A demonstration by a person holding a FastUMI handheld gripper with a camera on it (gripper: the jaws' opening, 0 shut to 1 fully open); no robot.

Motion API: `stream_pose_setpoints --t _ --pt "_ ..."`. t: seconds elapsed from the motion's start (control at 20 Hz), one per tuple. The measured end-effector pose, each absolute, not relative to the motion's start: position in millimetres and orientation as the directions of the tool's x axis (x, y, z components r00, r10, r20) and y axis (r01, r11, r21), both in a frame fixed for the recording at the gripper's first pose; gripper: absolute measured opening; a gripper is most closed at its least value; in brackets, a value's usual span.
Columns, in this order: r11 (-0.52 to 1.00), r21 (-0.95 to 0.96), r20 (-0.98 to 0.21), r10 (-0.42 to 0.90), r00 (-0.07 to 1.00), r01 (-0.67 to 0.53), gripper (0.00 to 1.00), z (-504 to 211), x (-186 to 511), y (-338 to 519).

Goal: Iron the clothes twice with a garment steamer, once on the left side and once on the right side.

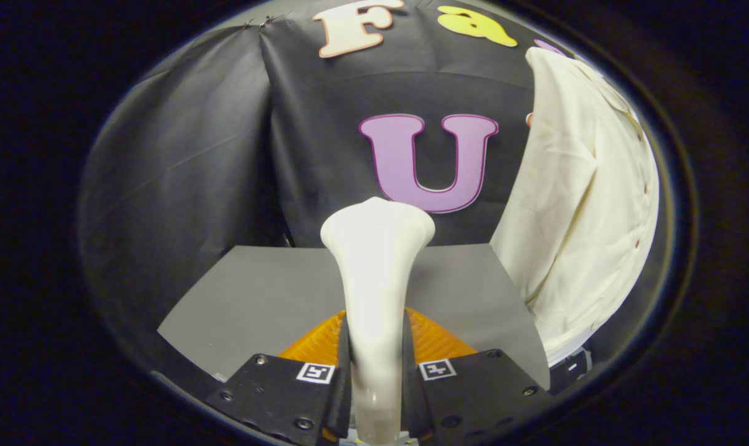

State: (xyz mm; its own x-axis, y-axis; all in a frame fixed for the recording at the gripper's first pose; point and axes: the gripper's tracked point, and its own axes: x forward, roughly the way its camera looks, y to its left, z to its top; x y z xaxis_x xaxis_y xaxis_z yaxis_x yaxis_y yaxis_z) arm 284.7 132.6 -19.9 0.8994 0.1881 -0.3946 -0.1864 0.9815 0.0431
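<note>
While both fingers of the gripper press against its sides, the white garment steamer stands up between them, its flared head rising above the grey table. Beyond and to the right, a cream shirt hangs against the booth's black cloth wall, well apart from the steamer's head.

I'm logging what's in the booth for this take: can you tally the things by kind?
Garment steamer, clamped between the fingers of the gripper: 1
Cream shirt, hanging beyond the fingers, off to one side: 1
Grey table: 1
Total: 3
</note>
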Motion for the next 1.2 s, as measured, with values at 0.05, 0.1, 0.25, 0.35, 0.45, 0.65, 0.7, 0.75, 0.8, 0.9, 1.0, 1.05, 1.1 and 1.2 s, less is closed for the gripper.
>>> stream_pose_setpoints --t 0.05,0.1,0.25,0.35,0.45,0.65,0.7,0.75,0.8,0.9,1.0,1.05,1.1,1.2 --pt "0.982 0.059 -0.369 0.188 0.910 -0.178 0.34 -12 282 130" --pt "0.982 0.071 -0.343 0.187 0.921 -0.173 0.34 -5 279 125" --pt "0.983 0.108 -0.264 0.175 0.948 -0.151 0.33 18 261 107" --pt "0.983 0.142 -0.239 0.150 0.959 -0.118 0.33 28 243 83" --pt "0.982 0.167 -0.223 0.129 0.966 -0.093 0.33 39 232 62" --pt "0.988 0.144 -0.154 0.070 0.986 -0.048 0.33 77 218 7" --pt "0.990 0.135 -0.142 0.059 0.988 -0.039 0.33 86 217 -8" --pt "0.991 0.130 -0.125 0.051 0.991 -0.035 0.33 96 217 -20" --pt "0.991 0.127 -0.114 0.045 0.992 -0.030 0.33 107 219 -33" --pt "0.992 0.125 -0.098 0.037 0.995 -0.025 0.33 125 226 -57" --pt "0.993 0.114 -0.084 0.026 0.996 -0.016 0.32 137 236 -79" --pt "0.994 0.104 -0.084 0.022 0.996 -0.014 0.32 141 243 -88" --pt "0.995 0.098 -0.084 0.018 0.996 -0.009 0.32 145 251 -97" --pt "0.996 0.085 -0.101 0.005 0.995 0.004 0.32 146 265 -113"
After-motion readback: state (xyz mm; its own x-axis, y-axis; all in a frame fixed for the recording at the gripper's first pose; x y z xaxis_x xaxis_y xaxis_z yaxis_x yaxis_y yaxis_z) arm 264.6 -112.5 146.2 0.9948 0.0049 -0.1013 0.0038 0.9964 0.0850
